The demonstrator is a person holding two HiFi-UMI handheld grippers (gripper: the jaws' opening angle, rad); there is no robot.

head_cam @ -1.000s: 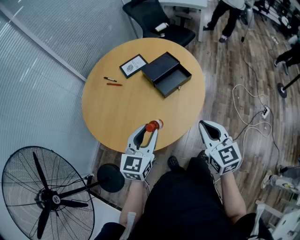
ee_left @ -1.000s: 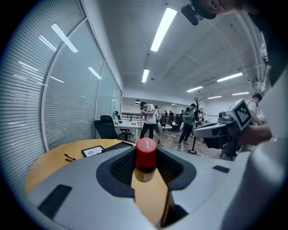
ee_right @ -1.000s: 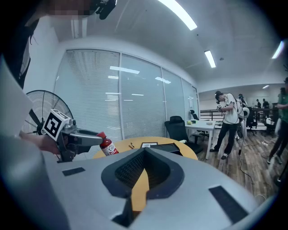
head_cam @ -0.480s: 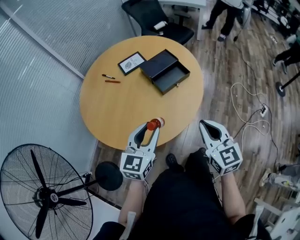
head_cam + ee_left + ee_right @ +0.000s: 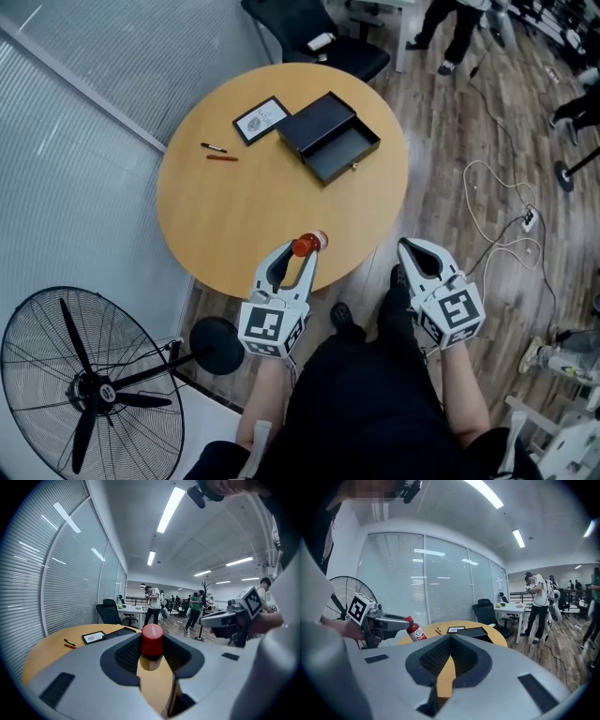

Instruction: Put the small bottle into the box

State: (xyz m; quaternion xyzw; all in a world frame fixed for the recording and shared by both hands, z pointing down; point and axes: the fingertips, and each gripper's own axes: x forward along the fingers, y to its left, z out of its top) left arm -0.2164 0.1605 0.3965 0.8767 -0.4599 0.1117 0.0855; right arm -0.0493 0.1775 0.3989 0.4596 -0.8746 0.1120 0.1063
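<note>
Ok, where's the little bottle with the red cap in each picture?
Head view: small bottle low centre, by the round table's near edge, in the left gripper's fingers.
Left gripper view: dead centre, red cap up, between the fingers.
Right gripper view: left of middle, sticking out of the left gripper.
Shared landmark: the open black box on the table, seen in all three views.

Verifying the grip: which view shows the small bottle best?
Left gripper view: the small bottle sits close up, clamped between the jaws, red cap clear. Head view shows it tiny from above; right gripper view shows its labelled side, farther off.
</note>
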